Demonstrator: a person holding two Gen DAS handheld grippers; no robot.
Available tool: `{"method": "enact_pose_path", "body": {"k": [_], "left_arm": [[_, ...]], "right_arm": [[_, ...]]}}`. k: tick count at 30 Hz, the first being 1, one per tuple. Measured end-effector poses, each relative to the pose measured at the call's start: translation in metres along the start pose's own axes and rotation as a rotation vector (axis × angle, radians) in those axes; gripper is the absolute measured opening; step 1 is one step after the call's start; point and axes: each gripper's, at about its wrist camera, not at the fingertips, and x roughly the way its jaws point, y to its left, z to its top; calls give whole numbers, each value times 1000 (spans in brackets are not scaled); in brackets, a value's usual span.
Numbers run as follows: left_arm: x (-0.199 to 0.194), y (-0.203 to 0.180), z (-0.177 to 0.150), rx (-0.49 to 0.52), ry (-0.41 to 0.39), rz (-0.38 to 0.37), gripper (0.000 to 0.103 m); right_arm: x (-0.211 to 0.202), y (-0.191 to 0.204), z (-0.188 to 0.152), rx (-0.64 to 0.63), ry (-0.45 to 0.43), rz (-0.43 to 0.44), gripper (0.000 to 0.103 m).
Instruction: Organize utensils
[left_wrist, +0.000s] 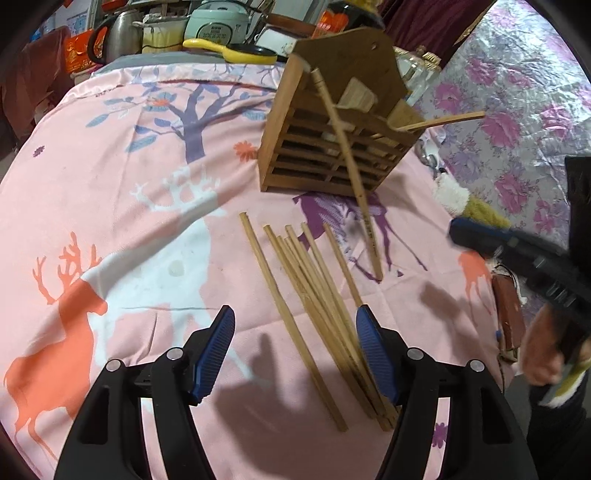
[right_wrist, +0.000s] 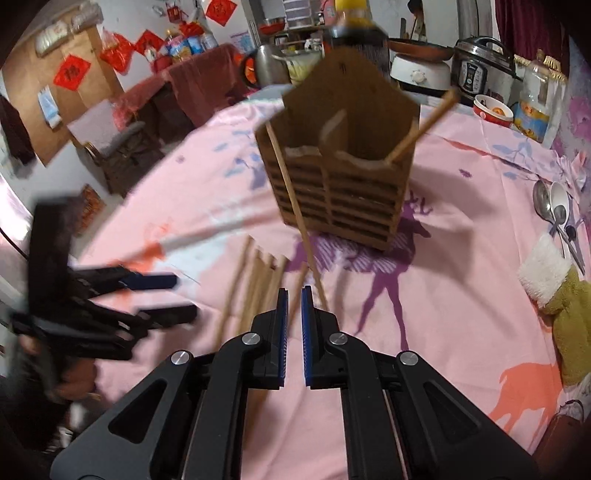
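Observation:
Several wooden chopsticks (left_wrist: 314, 295) lie loose on the pink deer-print cloth (left_wrist: 110, 184). My left gripper (left_wrist: 295, 314) hangs open just over their near ends, its pads clear of them. Behind them stands a slatted wooden holder (left_wrist: 332, 147). One chopstick (left_wrist: 351, 166) leans against its front, and another (left_wrist: 443, 120) sticks out of its right compartment. My right gripper (right_wrist: 294, 291) is shut with nothing in it, above the loose chopsticks (right_wrist: 255, 288) and facing the holder (right_wrist: 340, 177). Each gripper shows blurred in the other's view: the right gripper (left_wrist: 458, 236) and the left gripper (right_wrist: 183, 298).
Metal spoons (right_wrist: 554, 210) and an olive plush item with white fleece (right_wrist: 546, 273) lie at the table's right edge. A kettle (left_wrist: 122, 33), a rice cooker (left_wrist: 218, 22) and a yellow pan (left_wrist: 236, 51) crowd the far edge. A person's hand (left_wrist: 543, 343) holds the right gripper.

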Motion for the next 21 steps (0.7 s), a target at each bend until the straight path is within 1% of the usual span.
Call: {"method": "enact_pose_path", "body": {"k": [1,2,3,4,5,6,7,11,15,17,18,19,20,21], "left_arm": [[-2,-1,-1,3,-5,-1,69],[-4,-2,-2,4,-12,-4,69],[-6,-2,-3,2,-15,-8,70],[-7,-2,-4,-1,-17,-14,70],[-7,-1,-6,-5,-18,-17,70],[-7,0,-8,-7,-16,-17,70],[-6,1,-9,-10,-13,-17,70],[0,8,-12,-18,19,8,70],[1,14,-11,-32,22,18,70],[3,16,-11,-44,24,14,70],[4,16,-11,-46,25,14,70],[6,16,-11,-45,29,14,70],[7,15,-11,-43,33,15,70],[9,14,-12,-40,37,15,70]], "right_arm": [[-9,5,4,-33,-32,-27,9],[-14,9,4,-66,-59,-59,15],[-14,13,1,-113,-77,-86,15],[-8,12,-5,-130,-72,-99,17],[-1,9,-9,-123,-62,-103,22],[10,5,-16,-110,-43,-94,31],[27,1,-25,-103,-12,-92,34],[66,-6,-41,-112,24,-137,34],[89,-14,-43,-98,57,-123,35],[100,-16,-43,-100,68,-138,35],[103,-17,-44,-97,73,-142,30],[106,-19,-45,-85,76,-143,16],[105,-21,-45,-66,77,-136,9],[99,-21,-45,-54,68,-126,7]]}}
